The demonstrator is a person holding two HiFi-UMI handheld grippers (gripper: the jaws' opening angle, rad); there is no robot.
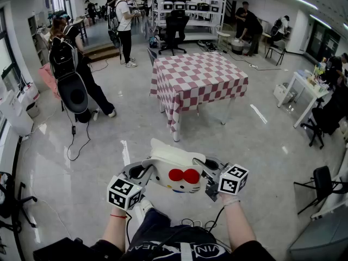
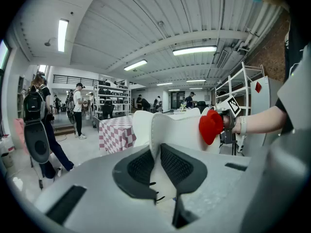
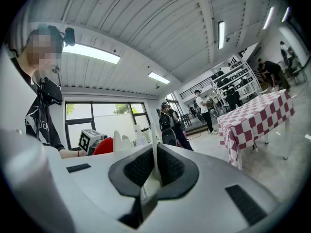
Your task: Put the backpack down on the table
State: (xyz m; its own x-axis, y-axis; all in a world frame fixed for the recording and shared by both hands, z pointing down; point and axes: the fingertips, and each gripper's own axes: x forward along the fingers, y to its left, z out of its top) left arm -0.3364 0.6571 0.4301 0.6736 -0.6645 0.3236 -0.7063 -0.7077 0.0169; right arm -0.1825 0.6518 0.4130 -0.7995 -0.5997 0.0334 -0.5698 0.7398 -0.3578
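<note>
A white backpack [image 1: 173,166] with a red bow [image 1: 183,175] hangs in the air just in front of me, held between both grippers. My left gripper [image 1: 142,173] is shut on its left edge, where white fabric [image 2: 167,130] runs between the black pads [image 2: 141,168]. My right gripper [image 1: 209,171] is shut on its right edge, with a thin white fold [image 3: 154,152] pinched between its pads [image 3: 172,166]. The table [image 1: 198,72], under a red-and-white checked cloth, stands a few steps ahead across the floor. It also shows as the checked table [image 2: 116,132] and the checked table [image 3: 257,113].
A person with a black backpack [image 1: 70,64] stands at the far left, with cables on the floor nearby. Other people, a shelf rack [image 1: 187,7] and an office chair [image 1: 175,31] are at the back. A white side table [image 1: 304,88] and a black chair [image 1: 323,181] are at the right.
</note>
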